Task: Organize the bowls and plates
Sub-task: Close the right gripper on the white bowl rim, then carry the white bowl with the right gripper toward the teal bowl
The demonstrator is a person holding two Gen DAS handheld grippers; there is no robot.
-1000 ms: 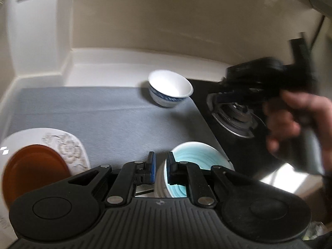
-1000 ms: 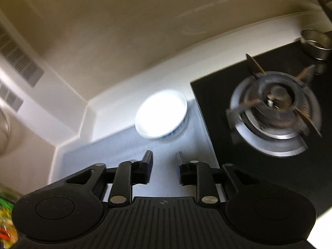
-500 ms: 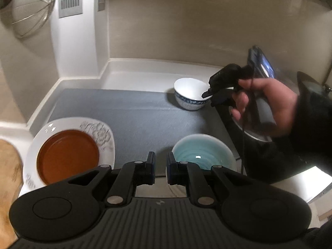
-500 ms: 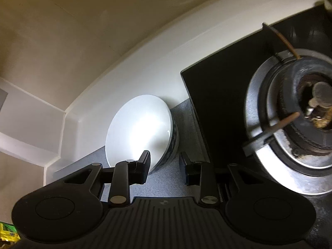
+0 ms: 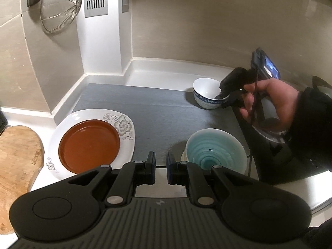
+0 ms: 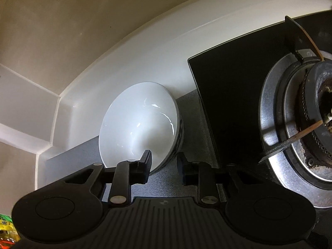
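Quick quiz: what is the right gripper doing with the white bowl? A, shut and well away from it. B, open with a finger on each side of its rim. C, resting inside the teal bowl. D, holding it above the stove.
B: the right gripper is open, one finger inside the white bowl, the other outside its rim.

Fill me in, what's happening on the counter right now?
The right gripper is at the white bowl with the blue pattern beside the stove, its open jaws straddling the near rim, not yet closed. The left gripper hangs back with its jaws nearly closed and holding nothing, above the grey mat. The teal bowl and the brown plate on the flowered white plate sit untouched.
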